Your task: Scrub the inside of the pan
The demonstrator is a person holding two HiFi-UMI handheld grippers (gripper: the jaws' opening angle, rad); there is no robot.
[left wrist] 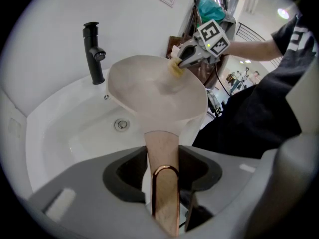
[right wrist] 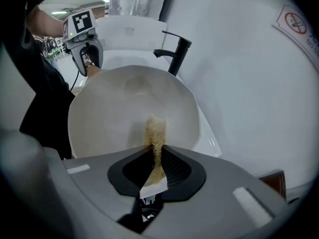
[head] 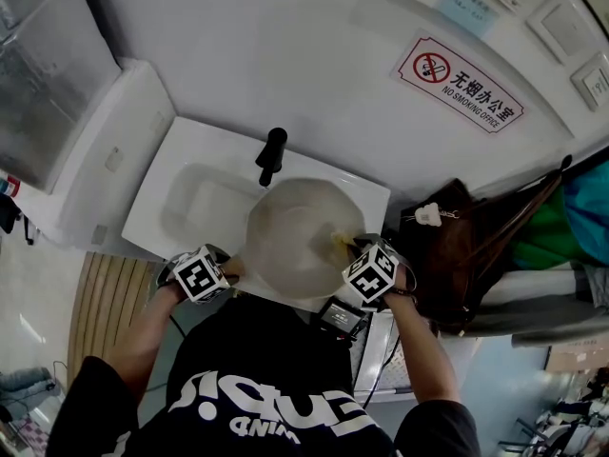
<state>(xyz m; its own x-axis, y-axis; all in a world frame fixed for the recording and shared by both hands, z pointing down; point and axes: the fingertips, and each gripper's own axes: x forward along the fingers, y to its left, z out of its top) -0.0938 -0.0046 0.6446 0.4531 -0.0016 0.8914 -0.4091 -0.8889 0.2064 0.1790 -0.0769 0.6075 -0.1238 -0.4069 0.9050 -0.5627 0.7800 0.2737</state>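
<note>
A cream pan (head: 290,241) is held tilted over the white sink (head: 171,193). My left gripper (left wrist: 164,158) is shut on the pan's copper-coloured handle (left wrist: 162,148) and shows at the pan's near left edge in the head view (head: 224,272). My right gripper (right wrist: 155,151) is shut on a yellowish fibrous scrubber (right wrist: 155,131). The scrubber's tip rests on the pan's inner wall (right wrist: 124,108) near the right rim. From the left gripper view, the right gripper (left wrist: 187,59) presses the scrubber (left wrist: 175,67) at the pan's far rim.
A black faucet (head: 272,155) stands at the back of the sink, just beyond the pan. The drain (left wrist: 121,125) lies under the pan. A brown bag (head: 457,255) sits to the right, a white unit (head: 86,160) to the left, and the wall is close behind.
</note>
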